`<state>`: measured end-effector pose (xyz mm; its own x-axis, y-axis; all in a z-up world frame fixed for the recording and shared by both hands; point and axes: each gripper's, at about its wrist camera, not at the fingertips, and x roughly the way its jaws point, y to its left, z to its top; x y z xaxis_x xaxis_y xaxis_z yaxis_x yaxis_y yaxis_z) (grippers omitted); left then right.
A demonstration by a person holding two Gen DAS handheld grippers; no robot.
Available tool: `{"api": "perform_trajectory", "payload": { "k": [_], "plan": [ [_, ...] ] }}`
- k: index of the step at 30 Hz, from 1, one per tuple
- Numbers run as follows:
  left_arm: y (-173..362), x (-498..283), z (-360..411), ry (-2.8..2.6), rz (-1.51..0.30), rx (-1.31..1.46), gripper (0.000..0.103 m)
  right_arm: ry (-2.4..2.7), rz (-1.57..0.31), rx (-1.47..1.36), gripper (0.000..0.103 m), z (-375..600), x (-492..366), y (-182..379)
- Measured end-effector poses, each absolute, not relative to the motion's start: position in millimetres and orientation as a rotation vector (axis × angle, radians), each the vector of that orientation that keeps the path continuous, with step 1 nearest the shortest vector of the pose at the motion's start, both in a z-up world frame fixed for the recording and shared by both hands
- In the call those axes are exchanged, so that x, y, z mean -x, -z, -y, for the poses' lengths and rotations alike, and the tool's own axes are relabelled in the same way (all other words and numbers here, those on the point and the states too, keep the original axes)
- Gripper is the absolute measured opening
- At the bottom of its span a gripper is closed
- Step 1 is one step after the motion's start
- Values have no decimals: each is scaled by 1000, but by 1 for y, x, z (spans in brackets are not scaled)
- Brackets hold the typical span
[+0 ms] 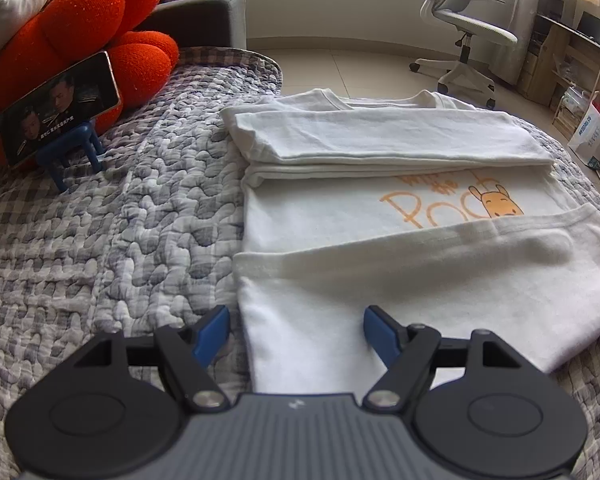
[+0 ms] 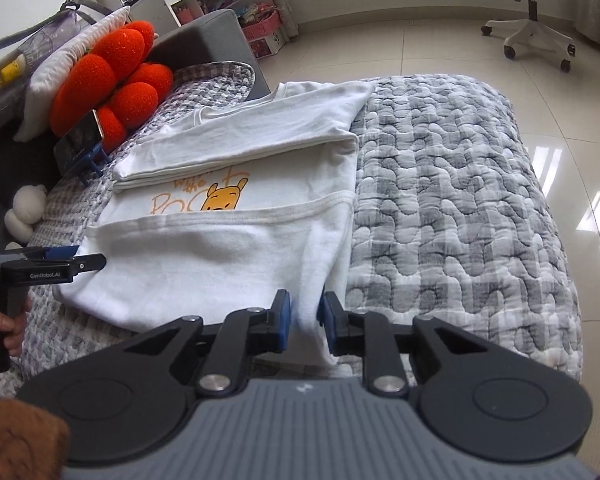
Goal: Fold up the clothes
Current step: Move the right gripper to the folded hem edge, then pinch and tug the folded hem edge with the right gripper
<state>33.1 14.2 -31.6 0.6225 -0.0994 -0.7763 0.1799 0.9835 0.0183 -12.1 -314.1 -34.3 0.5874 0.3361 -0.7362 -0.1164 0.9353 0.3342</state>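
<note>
the white t-shirt point(image 1: 380, 216) lies partly folded on the quilted bed cover point(image 1: 120, 240), directly ahead of both grippers. left gripper point(image 1: 296, 328): jaws wide apart, straddling the shirt's near left corner, gripping nothing. right gripper point(image 2: 303, 316): jaws narrow, shirt's near right edge between the pads point(image 2: 284, 316); whether they pinch it cannot be told.

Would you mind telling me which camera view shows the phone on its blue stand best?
The left wrist view: the phone faces the camera, its lit screen plainly visible against the orange cushion. In the right wrist view the phone appears edge-on and small, so its screen is hard to make out.
</note>
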Motion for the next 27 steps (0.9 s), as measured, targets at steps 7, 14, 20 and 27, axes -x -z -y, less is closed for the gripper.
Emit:
{"api": "perform_trajectory", "payload": {
  "k": [7, 14, 20, 27],
  "plan": [
    [32, -32, -15, 162, -885, -102, 77, -307, -943, -229, 33, 308, 13, 38],
    [33, -33, -14, 163, -888, -106, 78, -334, -930, -213, 22, 311, 17, 36],
    [32, -33, -14, 162, -888, -111, 78, -325, -929, -236, 26, 317, 19, 35],
    [32, -32, -16, 165, -893, -113, 78, -388, -899, -229, 8, 323, 30, 28]
  ]
}}
